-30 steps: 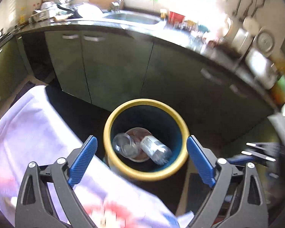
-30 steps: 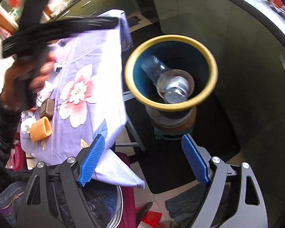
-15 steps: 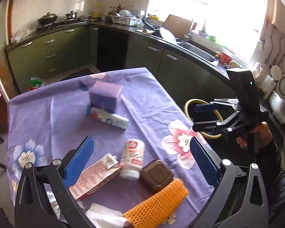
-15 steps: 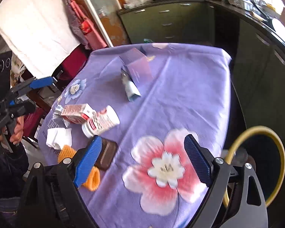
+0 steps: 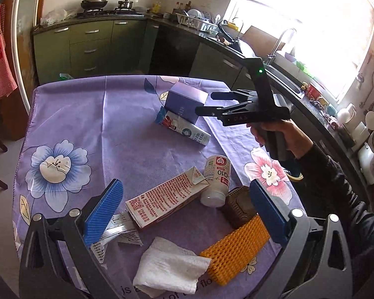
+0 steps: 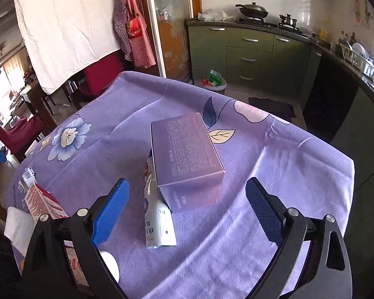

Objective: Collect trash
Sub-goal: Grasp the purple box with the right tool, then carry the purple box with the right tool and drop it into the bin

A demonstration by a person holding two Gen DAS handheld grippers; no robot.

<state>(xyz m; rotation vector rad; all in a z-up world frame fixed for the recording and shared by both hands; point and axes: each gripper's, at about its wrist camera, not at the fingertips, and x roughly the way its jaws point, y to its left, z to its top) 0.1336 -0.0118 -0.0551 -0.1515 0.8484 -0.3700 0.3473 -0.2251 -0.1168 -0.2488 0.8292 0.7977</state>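
Both grippers hang with fingers wide and empty: the right gripper (image 6: pixel 187 206) above the purple box (image 6: pixel 187 154) mid-bench, the left gripper (image 5: pixel 184 206) over the red carton (image 5: pixel 162 201) near the bench's (image 5: pixel 74 114) front edge.

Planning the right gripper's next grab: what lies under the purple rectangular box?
A white-and-blue printed pouch lies partly under the purple rectangular box, its lower end sticking out toward the open right gripper. Its upper part is covered; nothing else shows beneath.

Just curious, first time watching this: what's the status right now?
Both grippers open, empty. Right gripper over purple box. Left gripper over milk carton.
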